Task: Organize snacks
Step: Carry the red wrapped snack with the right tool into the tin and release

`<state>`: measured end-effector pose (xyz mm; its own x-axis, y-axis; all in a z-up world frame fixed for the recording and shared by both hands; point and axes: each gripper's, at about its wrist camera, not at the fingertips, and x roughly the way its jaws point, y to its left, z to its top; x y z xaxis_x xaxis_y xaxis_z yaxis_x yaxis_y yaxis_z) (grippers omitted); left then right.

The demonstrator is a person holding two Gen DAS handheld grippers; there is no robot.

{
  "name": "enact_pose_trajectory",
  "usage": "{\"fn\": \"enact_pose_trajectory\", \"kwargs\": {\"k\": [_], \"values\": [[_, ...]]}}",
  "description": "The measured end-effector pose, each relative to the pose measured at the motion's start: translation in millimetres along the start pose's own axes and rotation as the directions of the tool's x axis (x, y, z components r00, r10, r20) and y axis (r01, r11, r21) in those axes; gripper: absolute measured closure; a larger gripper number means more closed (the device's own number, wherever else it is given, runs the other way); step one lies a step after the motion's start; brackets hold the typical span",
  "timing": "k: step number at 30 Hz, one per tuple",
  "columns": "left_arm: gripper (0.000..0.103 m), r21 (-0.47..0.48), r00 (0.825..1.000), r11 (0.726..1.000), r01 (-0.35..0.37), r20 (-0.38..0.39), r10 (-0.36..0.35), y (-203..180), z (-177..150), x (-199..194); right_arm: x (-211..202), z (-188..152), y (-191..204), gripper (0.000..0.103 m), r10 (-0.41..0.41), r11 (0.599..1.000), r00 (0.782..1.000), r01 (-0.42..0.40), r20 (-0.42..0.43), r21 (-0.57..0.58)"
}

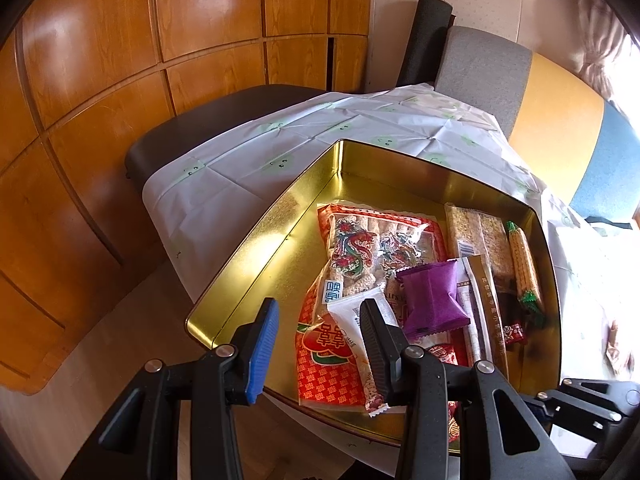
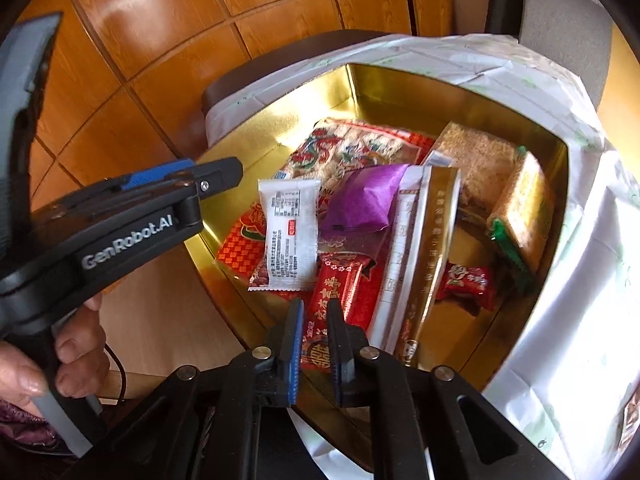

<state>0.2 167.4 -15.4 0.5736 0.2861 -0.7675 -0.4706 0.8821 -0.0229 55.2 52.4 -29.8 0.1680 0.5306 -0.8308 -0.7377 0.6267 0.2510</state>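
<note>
An open gold tin (image 1: 280, 216) (image 2: 400, 80) holds several snack packets. My right gripper (image 2: 314, 320) is shut on a red snack bar (image 2: 340, 284) at the tin's near edge. Beside it lie a white packet (image 2: 290, 228), a purple packet (image 2: 364, 196), a long gold sachet (image 2: 432, 240) and a small red candy (image 2: 468, 284). My left gripper (image 1: 320, 308) hangs open over the tin's near left side. The white packet (image 1: 348, 312) lies below its gap, not gripped. A dragon-print bag (image 1: 372, 248) and sesame bars (image 1: 476, 232) lie further back.
The tin sits on a white cloth (image 1: 224, 168) with green prints. A dark chair seat (image 1: 192, 128) and wooden wall panels (image 1: 100, 80) stand behind it, a grey, yellow and blue chair back (image 1: 552, 104) to the right. A hand (image 2: 72, 360) holds the left gripper's handle.
</note>
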Motion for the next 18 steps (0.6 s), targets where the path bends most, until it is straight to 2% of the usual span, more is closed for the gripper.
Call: {"fn": "enact_pose_trajectory", "kwargs": {"k": [2, 9, 14, 16, 18], "values": [[0.06, 0.004, 1.0, 1.0, 0.001, 0.0, -0.001, -0.8, -0.3, 0.1, -4.1, -0.4, -2.1, 0.087, 0.019, 1.0, 1.0, -0.019, 0.002, 0.014], [0.06, 0.018, 1.0, 1.0, 0.011, 0.008, -0.012, -3.3, -0.8, -3.5, 10.0, -4.1, 3.0, 0.087, -0.012, 1.0, 0.999, 0.012, -0.034, -0.009], [0.06, 0.026, 1.0, 1.0, 0.017, 0.013, -0.017, -5.8, -0.8, -6.2, -10.8, -4.6, 5.2, 0.087, -0.002, 1.0, 1.0, 0.002, 0.027, -0.005], [0.06, 0.032, 1.0, 0.999, 0.023, 0.02, -0.024, -7.1, -0.8, -8.6, -21.9, -4.9, 2.9, 0.082, -0.012, 1.0, 0.998, 0.012, 0.06, 0.01], [0.06, 0.041, 0.999, 0.999, 0.026, 0.025, -0.027, -9.2, -0.9, -10.6, -32.9, -5.6, -0.1, 0.081, -0.035, 0.999, 0.996, 0.033, 0.082, 0.021]]}}
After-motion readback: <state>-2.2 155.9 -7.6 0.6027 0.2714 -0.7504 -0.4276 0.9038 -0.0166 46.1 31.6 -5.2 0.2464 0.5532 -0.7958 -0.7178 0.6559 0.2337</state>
